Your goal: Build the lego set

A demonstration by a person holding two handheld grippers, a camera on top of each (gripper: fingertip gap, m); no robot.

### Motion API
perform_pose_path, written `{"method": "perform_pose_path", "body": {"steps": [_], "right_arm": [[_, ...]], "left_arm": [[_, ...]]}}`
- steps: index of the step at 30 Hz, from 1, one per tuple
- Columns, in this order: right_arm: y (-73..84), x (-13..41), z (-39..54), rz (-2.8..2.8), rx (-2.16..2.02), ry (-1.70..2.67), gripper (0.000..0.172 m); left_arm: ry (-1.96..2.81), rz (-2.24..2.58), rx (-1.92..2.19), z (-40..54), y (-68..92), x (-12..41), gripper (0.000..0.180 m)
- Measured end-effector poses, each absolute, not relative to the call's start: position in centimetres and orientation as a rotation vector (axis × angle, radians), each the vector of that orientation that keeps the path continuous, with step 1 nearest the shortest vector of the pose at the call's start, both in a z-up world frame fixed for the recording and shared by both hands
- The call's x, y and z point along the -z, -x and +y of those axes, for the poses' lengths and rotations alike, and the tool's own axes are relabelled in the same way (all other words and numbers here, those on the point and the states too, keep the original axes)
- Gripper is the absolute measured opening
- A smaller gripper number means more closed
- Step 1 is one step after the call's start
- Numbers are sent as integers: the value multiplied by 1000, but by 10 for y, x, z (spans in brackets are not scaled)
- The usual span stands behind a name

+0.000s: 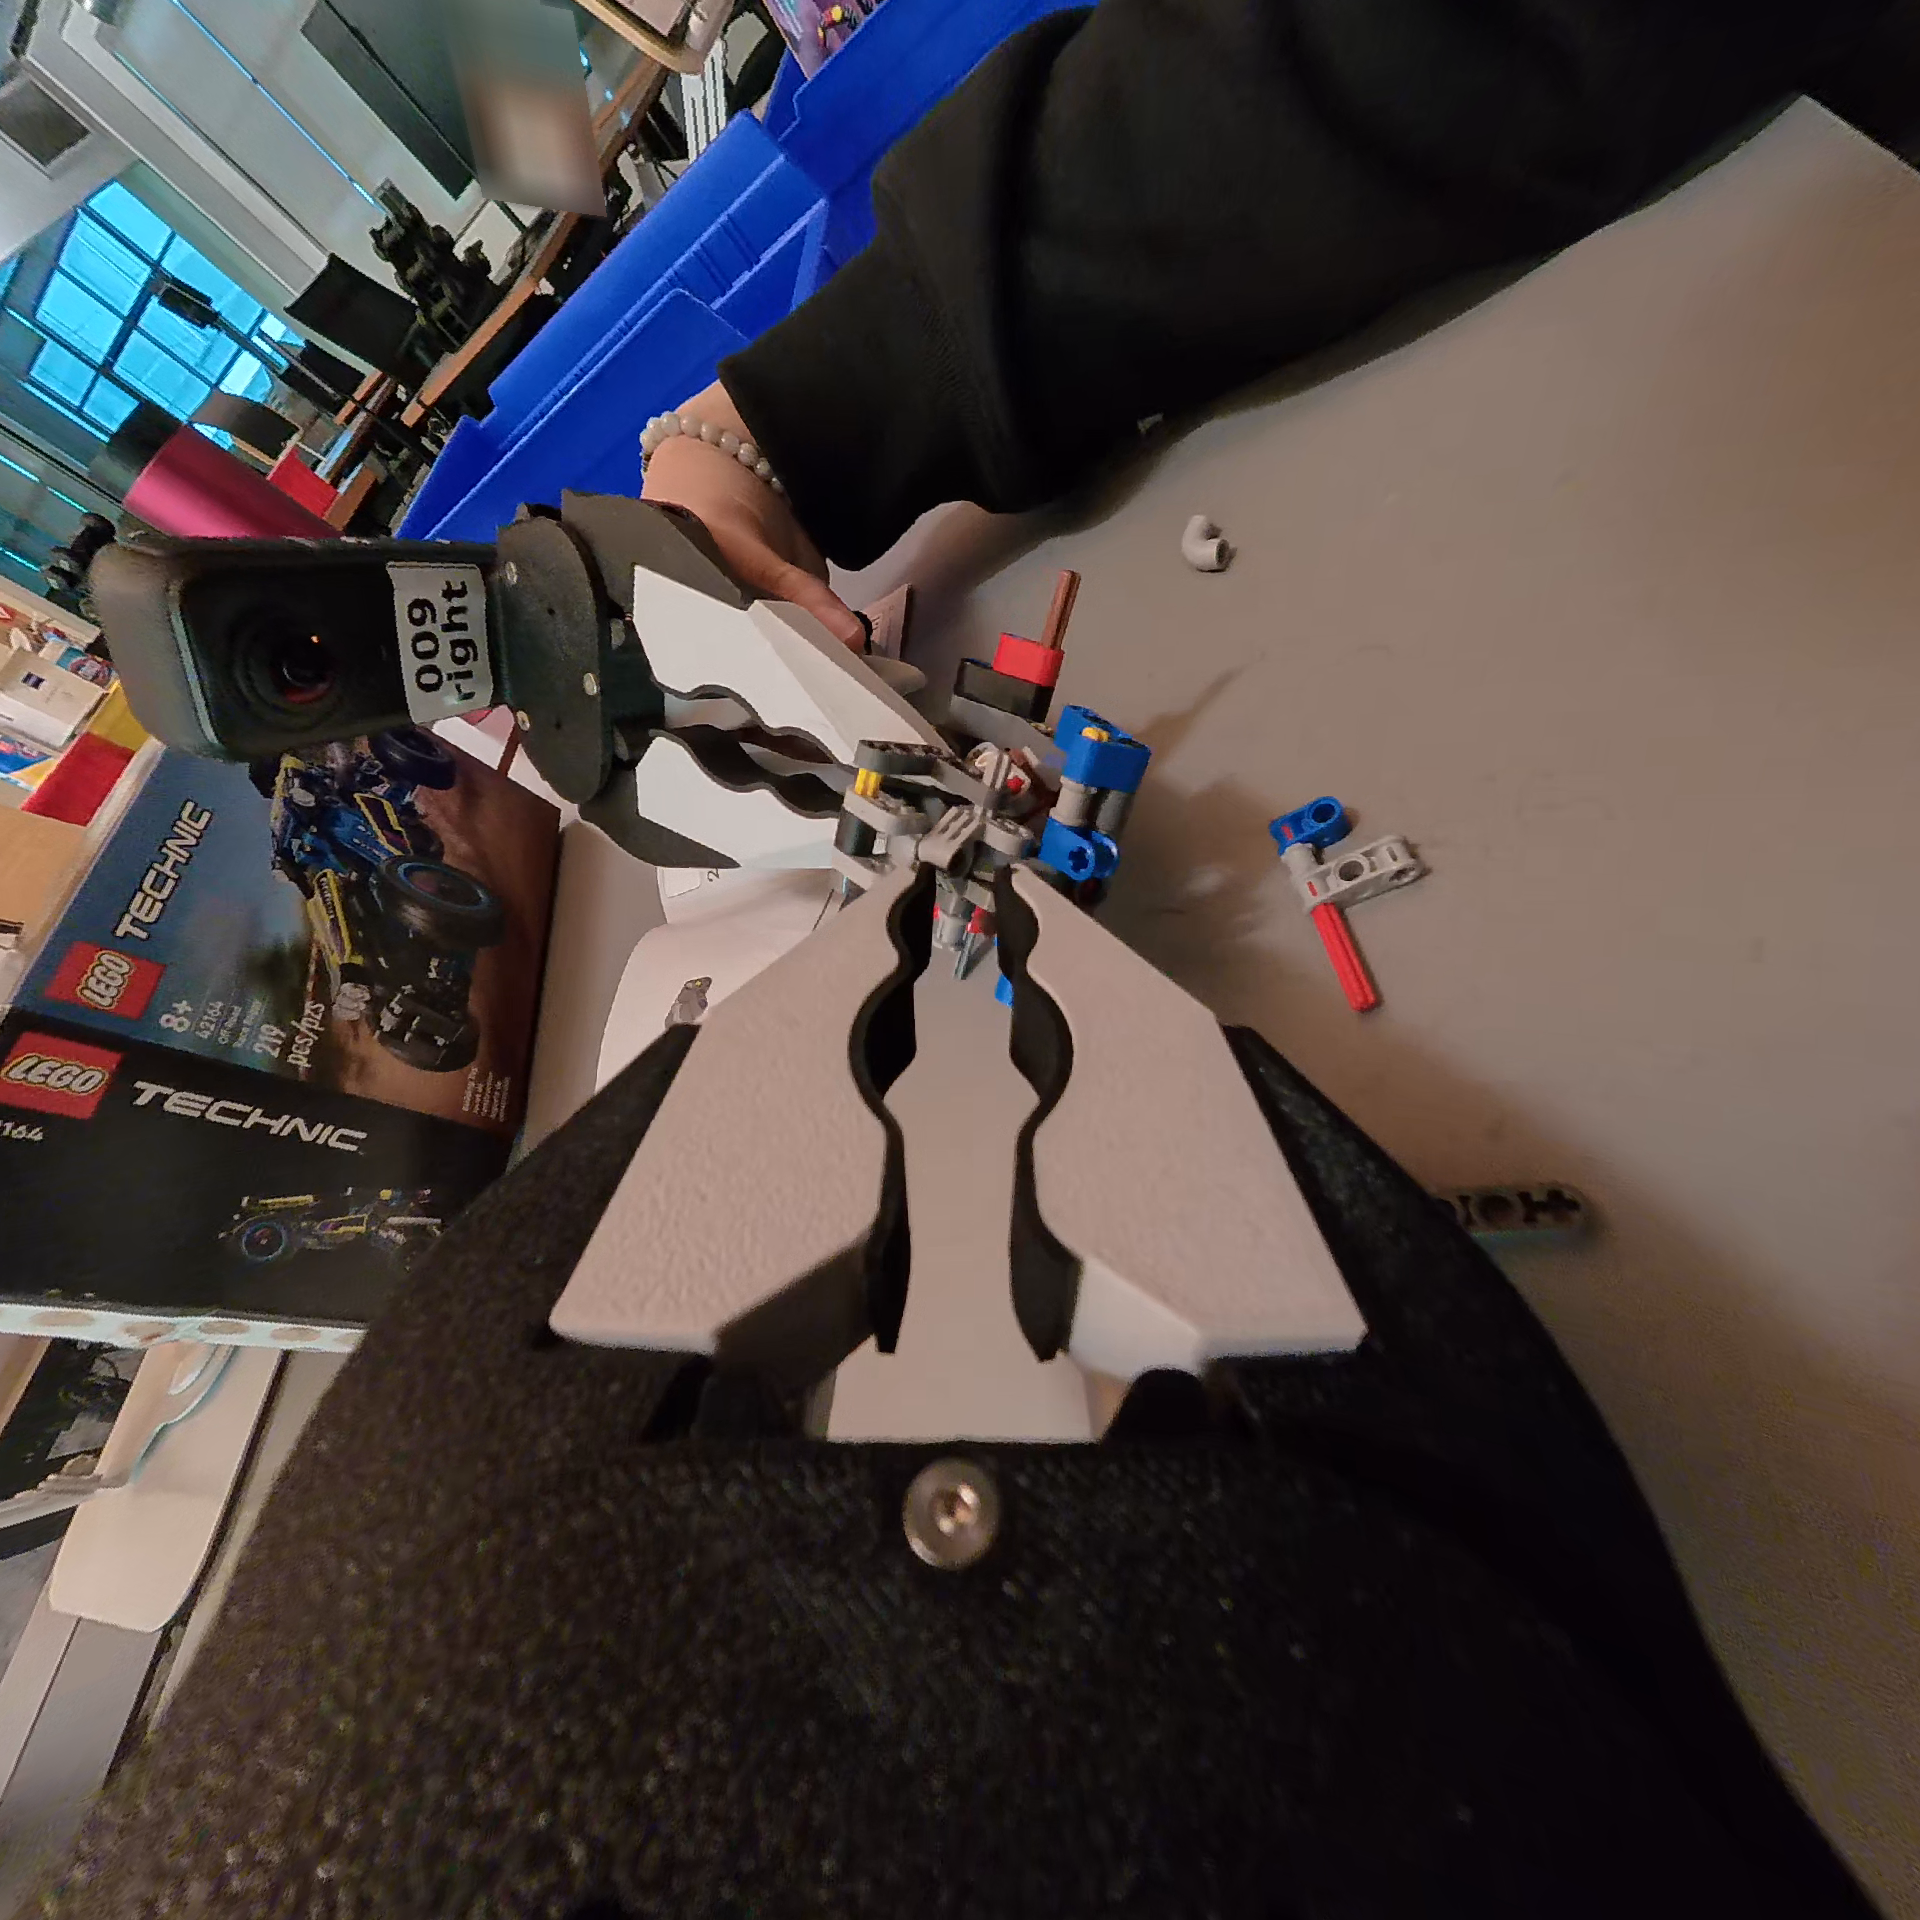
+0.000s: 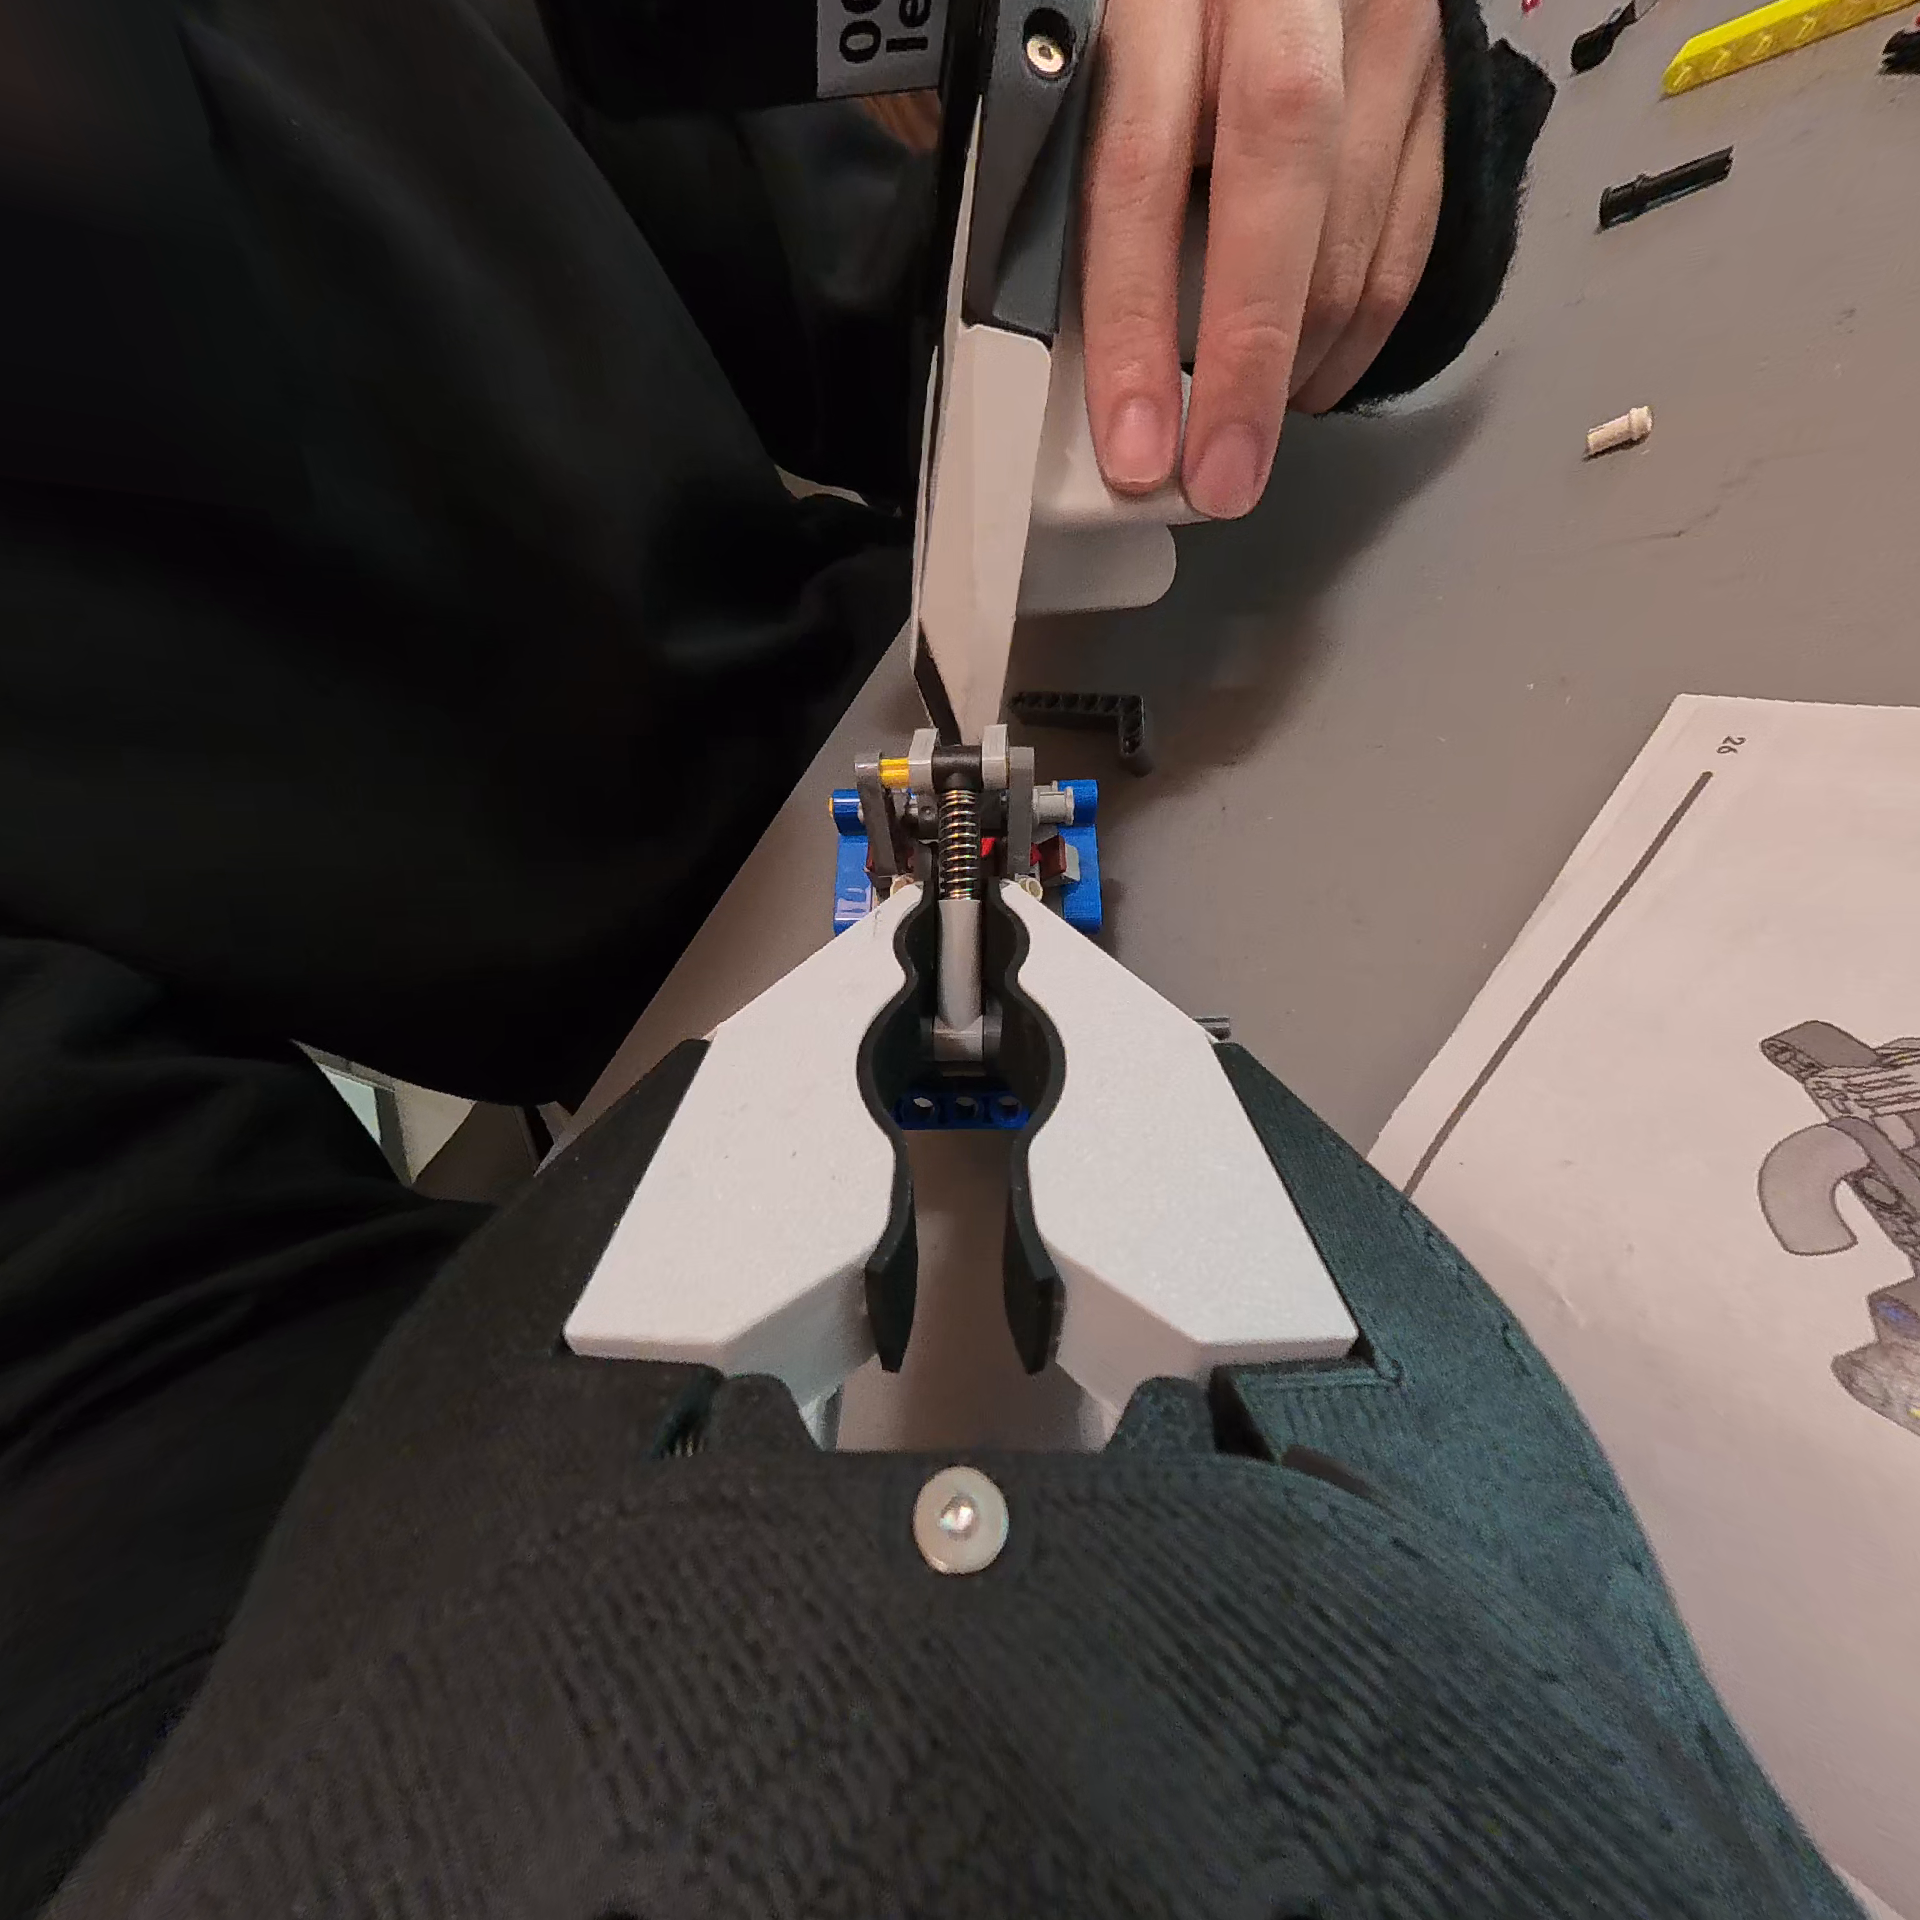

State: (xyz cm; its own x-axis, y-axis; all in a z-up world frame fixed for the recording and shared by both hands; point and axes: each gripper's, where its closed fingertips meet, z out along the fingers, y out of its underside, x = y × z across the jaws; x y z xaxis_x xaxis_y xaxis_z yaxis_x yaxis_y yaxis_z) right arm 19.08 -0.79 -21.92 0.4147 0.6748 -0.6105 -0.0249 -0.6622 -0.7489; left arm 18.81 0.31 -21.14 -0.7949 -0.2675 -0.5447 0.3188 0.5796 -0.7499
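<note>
A small brick assembly [image 1: 977, 810] of grey, blue and yellow parts stands on the grey table [image 1: 1558, 727]. My right gripper [image 2: 958, 909] is shut on its grey shock absorber [image 2: 958, 966], just below the metal spring [image 2: 956, 842]. In the left wrist view the right gripper [image 1: 831, 774] reaches in from the left. My left gripper [image 1: 958, 883] is closed on a grey part at the near side of the assembly. In the right wrist view the left gripper [image 2: 961, 717] comes down from above onto the top of the assembly [image 2: 966, 831].
Loose parts lie on the table: a red axle with blue and grey connectors [image 1: 1335, 894], a red and black piece [image 1: 1023, 665], a black L-shaped beam [image 2: 1091, 717]. An open instruction booklet [image 2: 1662, 1039] lies to the right. A toy box [image 1: 260, 987] and blue bins [image 1: 675, 312] stand behind. Left and right tips are no more than a few centimetres apart.
</note>
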Motion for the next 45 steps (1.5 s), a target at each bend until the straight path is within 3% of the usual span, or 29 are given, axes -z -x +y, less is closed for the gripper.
{"method": "perform_pose_path", "body": {"steps": [13,24,45], "right_arm": [[-208,205,-11,-591,-1076,1954,5],[-236,205,-5,-511,-890,1944,5],[-253,234,-1,-547,-695,2046,5]], "left_arm": [[162,2012,1171,39,-218,190,0],[309,2005,593,95,-263,237,0],[209,2099,534,84,-259,263,0]]}}
